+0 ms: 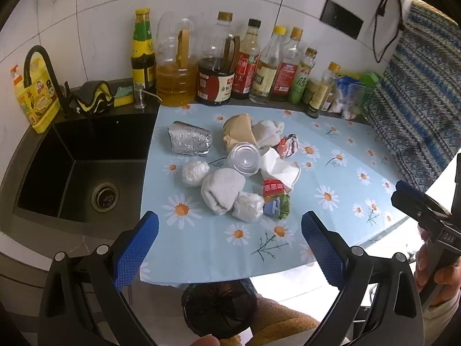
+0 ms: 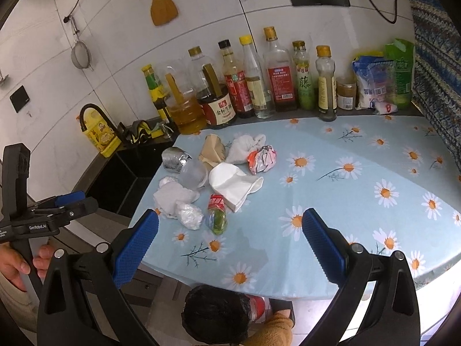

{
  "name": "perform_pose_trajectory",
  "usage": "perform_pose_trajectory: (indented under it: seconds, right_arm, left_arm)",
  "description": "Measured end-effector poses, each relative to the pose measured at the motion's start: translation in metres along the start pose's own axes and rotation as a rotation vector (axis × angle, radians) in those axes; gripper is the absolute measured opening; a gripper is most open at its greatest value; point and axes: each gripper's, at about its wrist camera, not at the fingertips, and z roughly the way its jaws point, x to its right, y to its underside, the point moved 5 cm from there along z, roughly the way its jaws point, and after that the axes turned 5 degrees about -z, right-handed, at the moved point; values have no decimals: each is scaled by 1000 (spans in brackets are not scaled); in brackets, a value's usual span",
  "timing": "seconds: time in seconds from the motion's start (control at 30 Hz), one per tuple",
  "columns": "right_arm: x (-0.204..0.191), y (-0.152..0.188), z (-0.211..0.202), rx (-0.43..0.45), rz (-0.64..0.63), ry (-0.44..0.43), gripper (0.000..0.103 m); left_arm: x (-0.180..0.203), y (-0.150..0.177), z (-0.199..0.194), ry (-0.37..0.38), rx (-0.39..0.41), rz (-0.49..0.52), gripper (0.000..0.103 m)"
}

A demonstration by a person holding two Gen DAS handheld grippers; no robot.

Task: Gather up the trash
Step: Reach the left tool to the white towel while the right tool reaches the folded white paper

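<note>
A pile of trash lies on the daisy tablecloth [image 1: 331, 173]: a foil wad [image 1: 188, 141], a brown paper cup [image 1: 237, 132], a clear plastic cup [image 1: 245, 158], a white napkin [image 1: 281, 167], white wads [image 1: 222, 190] and a red-green wrapper [image 1: 275, 199]. My left gripper [image 1: 229, 245] hovers open just short of the pile, empty. My right gripper [image 2: 229, 245] is open too, over the table's near edge, right of the red-green wrapper [image 2: 217, 214] and napkin [image 2: 233, 186]. A bin lined with a black bag [image 2: 216, 314] stands below the table edge.
A black sink [image 1: 80, 173] with a faucet [image 1: 40, 63] lies left of the table. A row of sauce and oil bottles [image 1: 216, 66] lines the back wall. A patterned blue cloth [image 1: 417, 101] hangs at the right. A person's hand [image 2: 17, 262] holds the left gripper's handle.
</note>
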Motion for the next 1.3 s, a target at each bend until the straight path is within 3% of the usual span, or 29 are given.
perform_pose_trajectory:
  seconds: [0.2,0.4,0.8,1.0,1.17,1.3]
  right_arm:
    - [18,-14,27,-42,-3,-12,99]
    - [30,-20,57,-87,-13,-37,99]
    - [41,-30,148,-233,-93,-131,99]
    - [39,-32,185,-283,-113,-182,99]
    - [24,-38,205,-288,-245,-199,99]
    - [13,-36,225,-337,-283,-269,99]
  left_arm:
    - [-3,-10,25,-17,-38,-28,96]
    - [-15,-14,59,-16,-110,-122,96]
    - [-28,-17,130,15,-222,-251,96]
    - [-33,-24,155,12,-235,-295,96]
    - [-32,-24,173,-6,-273,-295,96]
    - [-30,-24,184,1,-290,-315,95]
